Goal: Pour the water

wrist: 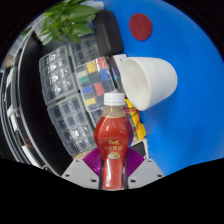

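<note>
- The gripper (113, 160) is clamped on a bottle (112, 150) of reddish drink, a purple pad pressing on each side of its lower body, so the bottle sits right between the fingers at the near end of the scene.
- The bottle stands upright, long axis vertical, white cap (115, 100) pointing up and a touch toward the far side.
- The cap looks to be on, so nothing pours until it's off, I reckon.
- The white cup (150, 80) is just beyond the bottle, to the right, on the blue table (190, 120), and seems tipped with its mouth facing left.
- Risk: poured liquid could run straight out, or the bottle neck could knock it.
- The clear organizer (75, 95) on the left is close, so a wide swing might clip it.
</note>
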A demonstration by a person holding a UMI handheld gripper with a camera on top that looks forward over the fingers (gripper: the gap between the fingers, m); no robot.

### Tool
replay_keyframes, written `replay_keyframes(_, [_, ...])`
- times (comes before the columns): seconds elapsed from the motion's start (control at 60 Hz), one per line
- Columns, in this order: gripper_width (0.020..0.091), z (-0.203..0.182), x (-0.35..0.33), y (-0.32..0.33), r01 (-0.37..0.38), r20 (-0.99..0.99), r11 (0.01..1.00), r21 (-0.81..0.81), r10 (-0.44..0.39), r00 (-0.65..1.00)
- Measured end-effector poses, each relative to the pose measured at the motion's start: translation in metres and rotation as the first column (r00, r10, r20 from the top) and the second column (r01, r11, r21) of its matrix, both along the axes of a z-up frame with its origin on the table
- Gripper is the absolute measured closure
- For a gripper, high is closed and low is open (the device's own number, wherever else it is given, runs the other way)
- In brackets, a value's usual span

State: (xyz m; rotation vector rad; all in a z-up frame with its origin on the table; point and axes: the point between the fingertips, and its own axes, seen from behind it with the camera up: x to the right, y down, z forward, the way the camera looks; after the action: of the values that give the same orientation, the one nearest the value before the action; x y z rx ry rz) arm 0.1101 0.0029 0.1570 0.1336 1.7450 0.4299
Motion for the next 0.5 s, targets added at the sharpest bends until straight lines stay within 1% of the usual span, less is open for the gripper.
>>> replay_keyframes(0.133, [0.082,-0.005,-0.004,-0.007,-0.001,-0.023,0.999,0.035,0.002,1.0])
replay_keyframes(0.2, [0.082,-0.01,-0.007,-0.008,-0.011,-0.036,1.0,0.009,0.012,0.999])
replay_keyframes(0.25, [0.0821,-0.014,-0.011,-0.005,-0.045,-0.047,0.998,-0.045,0.043,0.998])
replay_keyframes(0.317, [0.0821,-0.015,-0.014,-0.007,-0.087,-0.04,0.975,-0.203,0.081,0.996])
replay_keyframes(0.367, [0.0819,-0.005,-0.014,-0.01,-0.117,-0.015,0.927,-0.356,0.12,0.993])
replay_keyframes(0.4, [0.082,0.008,-0.014,-0.017,-0.116,0.001,0.873,-0.473,0.133,0.991])
replay_keyframes(0.45, [0.0819,0.03,-0.009,-0.032,-0.088,0.046,0.772,-0.63,0.15,0.988])
replay_keyframes(0.5, [0.0819,0.054,-0.006,-0.053,-0.049,0.074,0.632,-0.774,0.166,0.983])
